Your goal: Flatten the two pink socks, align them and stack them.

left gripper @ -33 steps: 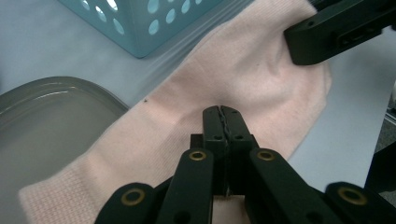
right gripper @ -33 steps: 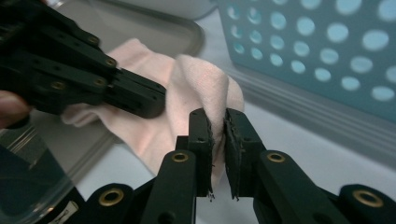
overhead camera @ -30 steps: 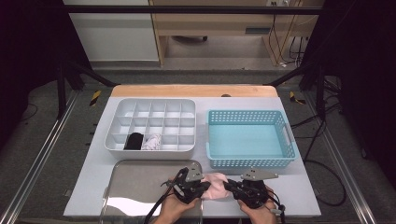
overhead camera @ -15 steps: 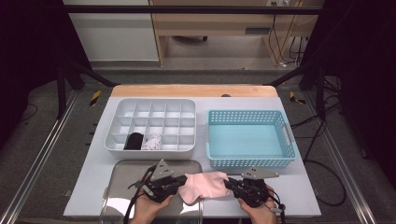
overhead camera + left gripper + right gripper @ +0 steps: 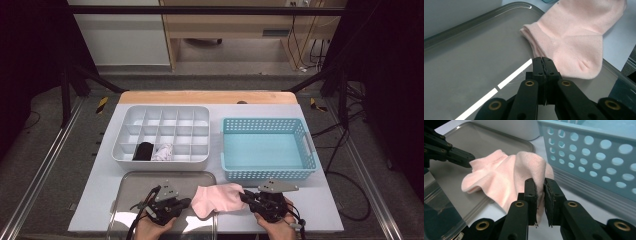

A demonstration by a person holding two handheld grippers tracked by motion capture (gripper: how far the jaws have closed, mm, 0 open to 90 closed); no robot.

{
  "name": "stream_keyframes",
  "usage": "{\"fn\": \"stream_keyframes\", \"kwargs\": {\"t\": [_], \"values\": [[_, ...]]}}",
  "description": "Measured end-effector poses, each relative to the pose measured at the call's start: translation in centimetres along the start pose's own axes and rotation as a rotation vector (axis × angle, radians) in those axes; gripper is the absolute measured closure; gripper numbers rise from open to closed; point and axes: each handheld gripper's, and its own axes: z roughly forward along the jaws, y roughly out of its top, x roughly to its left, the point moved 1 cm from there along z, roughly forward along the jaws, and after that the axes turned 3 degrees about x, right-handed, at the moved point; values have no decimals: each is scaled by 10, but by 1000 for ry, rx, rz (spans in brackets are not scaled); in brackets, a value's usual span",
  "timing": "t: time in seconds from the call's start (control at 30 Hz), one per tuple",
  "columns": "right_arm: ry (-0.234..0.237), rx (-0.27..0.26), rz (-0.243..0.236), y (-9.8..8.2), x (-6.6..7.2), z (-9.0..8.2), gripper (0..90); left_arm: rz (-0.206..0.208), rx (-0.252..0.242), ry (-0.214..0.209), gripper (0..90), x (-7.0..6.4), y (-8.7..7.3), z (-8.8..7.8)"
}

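- The surface (image 5: 100, 200) carries everything, and the pink sock (image 5: 220, 198) is the landmark, lying near its front edge.
- The blue basket (image 5: 268, 149) stands just behind the sock, empty, probably where loose socks come from.
- The white divided box (image 5: 162, 132) sits behind the sock and to its left, a black roll and a pale roll in two front cells.
- The metal tray (image 5: 130, 182) lies under the sock's cuff end, a flat place to work on.
- The right gripper (image 5: 539, 185) pinches the sock's toe end in its fingers, seemingly anchoring it.
- The left gripper (image 5: 542, 65) is beside the sock's heel, its fingers pressed together on nothing.
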Motion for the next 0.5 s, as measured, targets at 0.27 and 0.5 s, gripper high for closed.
{"fn": "stream_keyframes", "kwargs": {"t": [0.27,0.5], "values": [[26,-9,-32,12,12,-1,810,2,0,-2,886,0,0,0],[90,1,-64,26,30,11,812,5,-1,-7,887,0,0,0]]}}
